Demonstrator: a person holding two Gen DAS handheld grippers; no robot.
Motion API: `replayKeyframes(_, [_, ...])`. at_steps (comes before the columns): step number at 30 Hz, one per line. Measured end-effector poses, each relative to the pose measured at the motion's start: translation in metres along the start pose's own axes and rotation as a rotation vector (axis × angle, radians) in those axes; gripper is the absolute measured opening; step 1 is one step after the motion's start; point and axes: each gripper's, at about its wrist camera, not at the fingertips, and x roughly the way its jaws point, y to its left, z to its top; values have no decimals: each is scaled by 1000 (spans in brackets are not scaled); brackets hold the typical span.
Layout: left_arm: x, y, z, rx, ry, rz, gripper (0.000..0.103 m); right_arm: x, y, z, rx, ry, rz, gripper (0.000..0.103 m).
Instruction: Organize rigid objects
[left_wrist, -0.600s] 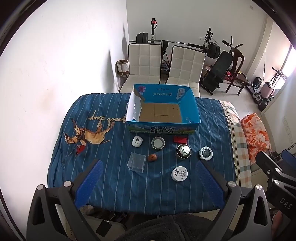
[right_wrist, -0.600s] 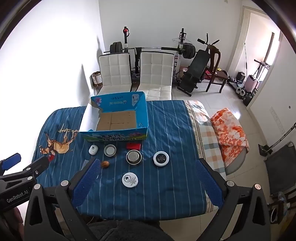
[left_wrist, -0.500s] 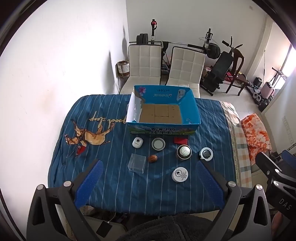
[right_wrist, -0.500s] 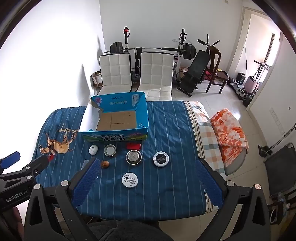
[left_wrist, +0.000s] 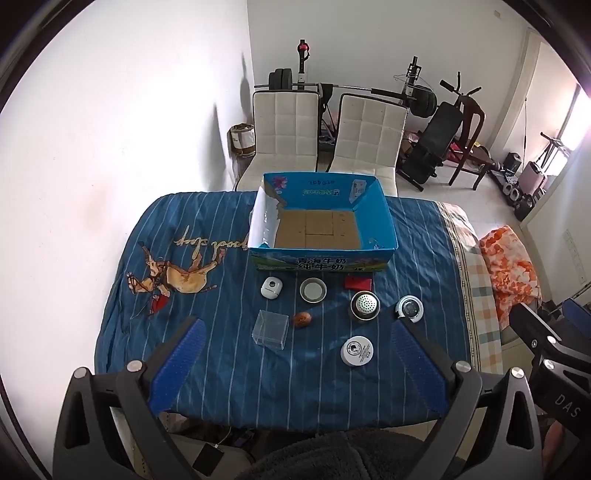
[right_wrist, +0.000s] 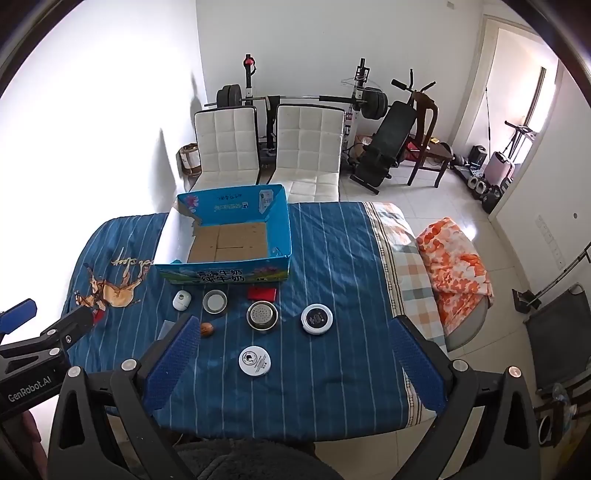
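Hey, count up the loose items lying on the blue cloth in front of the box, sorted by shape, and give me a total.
Round: 5, such as the white tin
Boxy: 2, the clear case and red item
Nut-like brown piece: 1
Total: 8

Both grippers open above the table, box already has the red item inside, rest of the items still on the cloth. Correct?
Not quite: the blue box is empty, bare cardboard floor. The red item lies on the cloth in front of it, clear in the left wrist view. Left gripper and right gripper are open.

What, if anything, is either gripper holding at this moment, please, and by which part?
Nothing is held: the left gripper and the right gripper are both open and empty above the table.
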Motion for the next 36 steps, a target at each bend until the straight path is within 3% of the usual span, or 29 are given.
replayKeyframes(36, [-1, -9, -5, 6, -21, -12, 103, 0, -10, 0, 27, -4, -21, 103])
